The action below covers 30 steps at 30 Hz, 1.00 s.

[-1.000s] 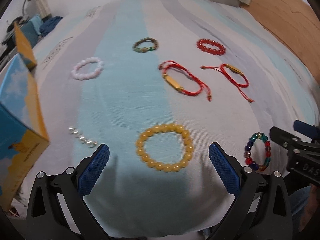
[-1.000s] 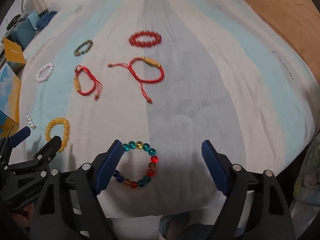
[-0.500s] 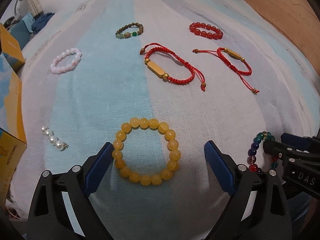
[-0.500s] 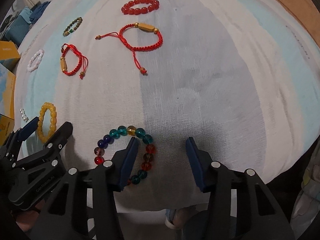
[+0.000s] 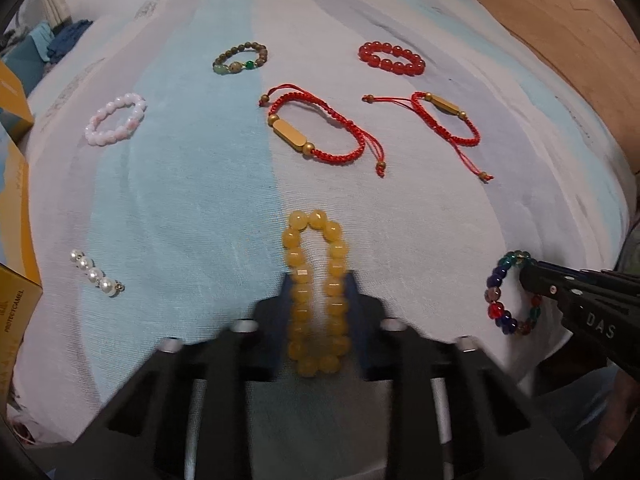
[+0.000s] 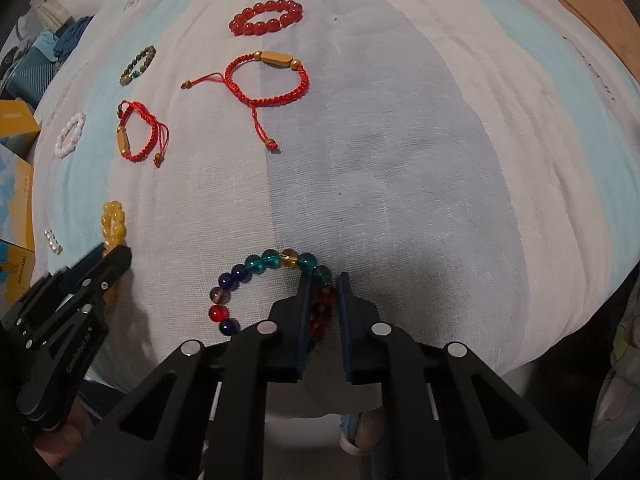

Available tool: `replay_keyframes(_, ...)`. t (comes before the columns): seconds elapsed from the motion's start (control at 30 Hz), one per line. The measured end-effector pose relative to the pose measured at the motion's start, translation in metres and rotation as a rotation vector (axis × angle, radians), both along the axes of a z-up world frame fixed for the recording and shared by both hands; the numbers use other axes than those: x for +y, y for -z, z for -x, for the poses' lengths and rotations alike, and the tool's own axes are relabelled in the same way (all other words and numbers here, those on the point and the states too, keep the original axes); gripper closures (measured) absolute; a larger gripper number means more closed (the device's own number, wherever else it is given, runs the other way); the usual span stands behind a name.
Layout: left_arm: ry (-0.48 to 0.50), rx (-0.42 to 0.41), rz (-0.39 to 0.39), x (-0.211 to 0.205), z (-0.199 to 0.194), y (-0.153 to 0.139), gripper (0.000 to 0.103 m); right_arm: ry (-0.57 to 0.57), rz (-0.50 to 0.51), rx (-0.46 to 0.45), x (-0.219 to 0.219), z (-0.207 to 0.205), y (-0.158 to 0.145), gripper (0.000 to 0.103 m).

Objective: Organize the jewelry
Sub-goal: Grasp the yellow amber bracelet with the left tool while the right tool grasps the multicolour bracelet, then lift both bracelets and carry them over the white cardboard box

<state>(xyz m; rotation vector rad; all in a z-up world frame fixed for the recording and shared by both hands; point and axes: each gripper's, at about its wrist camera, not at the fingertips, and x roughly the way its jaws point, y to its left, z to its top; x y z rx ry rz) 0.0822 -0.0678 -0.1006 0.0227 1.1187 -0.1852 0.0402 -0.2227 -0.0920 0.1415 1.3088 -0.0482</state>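
Observation:
My left gripper is shut on the yellow bead bracelet, squeezing it into a narrow loop on the striped cloth. My right gripper is shut on the right side of the multicolour bead bracelet; that bracelet also shows in the left wrist view. On the cloth lie a red bead bracelet, two red cord bracelets with gold bars, a brown-green bead bracelet, a pink bead bracelet and a pearl clip.
Yellow-and-blue boxes stand at the left edge of the cloth. A wooden surface runs along the far right. The cloth's front edge drops off just below both grippers.
Both grippers moved forward and down and closed: the left onto the yellow bracelet, squashing it narrow, the right onto the multicolour bracelet's side.

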Motion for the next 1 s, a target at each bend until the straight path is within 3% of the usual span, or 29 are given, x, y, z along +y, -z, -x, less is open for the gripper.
replay_keyframes(0.1,0.013,0.01,0.027,0.005,0.0,-0.003,0.094,0.008,-0.02,-0.014,-0.002,-0.002,-0.005,0.092)
replay_keyframes(0.6,0.024,-0.044,0.089,0.022,0.01,-0.039,0.094,-0.039,-0.082,-0.196,0.005,0.002,-0.048,0.094)
replay_keyframes(1.0,-0.034,-0.082,0.082,0.046,0.019,-0.072,0.094,-0.046,-0.031,-0.277,0.023,0.008,-0.084,0.094)
